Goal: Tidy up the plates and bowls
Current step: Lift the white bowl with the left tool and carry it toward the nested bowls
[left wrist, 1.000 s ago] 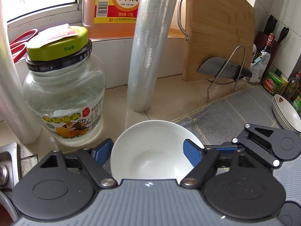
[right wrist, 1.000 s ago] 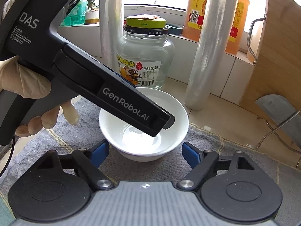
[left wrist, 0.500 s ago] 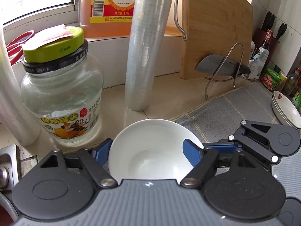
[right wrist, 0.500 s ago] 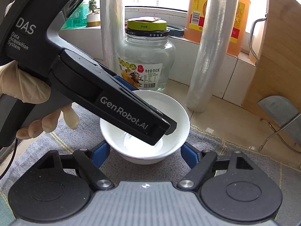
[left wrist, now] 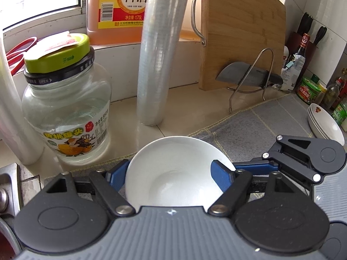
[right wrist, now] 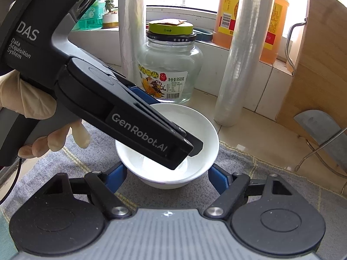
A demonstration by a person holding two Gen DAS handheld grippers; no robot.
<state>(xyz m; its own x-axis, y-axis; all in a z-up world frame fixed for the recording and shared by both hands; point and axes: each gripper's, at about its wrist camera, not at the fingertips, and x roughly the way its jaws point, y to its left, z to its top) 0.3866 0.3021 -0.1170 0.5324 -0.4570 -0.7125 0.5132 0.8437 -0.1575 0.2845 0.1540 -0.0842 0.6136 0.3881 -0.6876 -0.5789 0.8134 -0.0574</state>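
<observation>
Bowl (left wrist: 173,169) sits on the grey mat (left wrist: 271,125), white and upright, right between the blue fingers (left wrist: 221,175) of the left gripper (left wrist: 171,173). Those fingers pinch it: one pad is against the outside of the left rim, the other lies on the right rim. In the right wrist view the same bowl (right wrist: 201,143) shows with the left gripper (right wrist: 190,149) reaching down into it from the upper left, held by a gloved hand (right wrist: 28,106).

The right gripper (right wrist: 167,175) stands just short of the bowl, its fingers (right wrist: 219,177) spread to either side of the near wall and apart from it. Its jaws have just been closing a little, with the bowl's near side between them but not pressed.

Past the left fingertips stands one glass jar (left wrist: 65,112) with a yellow-green lid, to the left of the bowl and near it. One roll of film (left wrist: 156,60) stands straight ahead, and a second, paler roll (left wrist: 13,112) rises at the far left. Behind them one orange bottle (left wrist: 121,10) sits on the sill. One wooden board (left wrist: 240,34) leans to the right, with one cleaver (left wrist: 245,75) in a wire rack at its foot. Far right of the fingers lies a stack of plates (left wrist: 325,125), at least two, on the mat's edge. Nothing stands between either gripper and the bowl.
</observation>
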